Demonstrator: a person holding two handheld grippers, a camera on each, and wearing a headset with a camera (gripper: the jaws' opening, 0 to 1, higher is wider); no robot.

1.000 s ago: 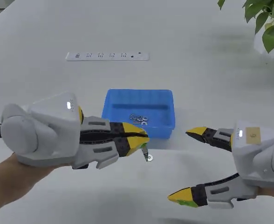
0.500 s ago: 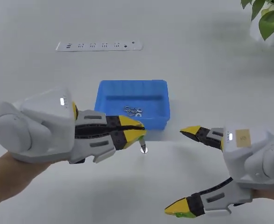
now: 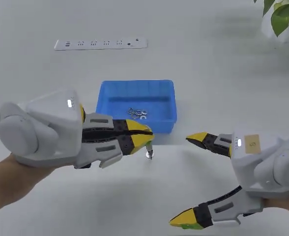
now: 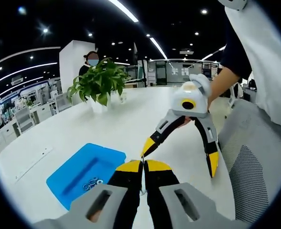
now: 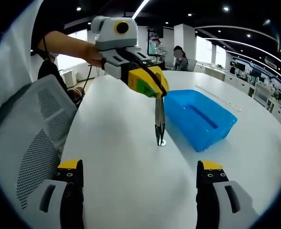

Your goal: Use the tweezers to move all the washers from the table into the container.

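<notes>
Two grippers hover over a white table (image 3: 208, 73). The left gripper (image 3: 148, 137) clamps tweezers (image 5: 159, 119), tips at a washer (image 5: 162, 142) just beside the blue container (image 3: 159, 127); the right gripper (image 3: 187, 179) has its jaws spread wide.

Bare desk (image 3: 223, 73) lies open beside the blue container (image 3: 159, 127); the left hand-held gripper (image 3: 151, 138) with its tweezers (image 5: 159, 119) crowds its near wall.

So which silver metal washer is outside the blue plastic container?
The washer at the metal tweezers' tips, just short of the container; the others lie clustered inside it.
</notes>
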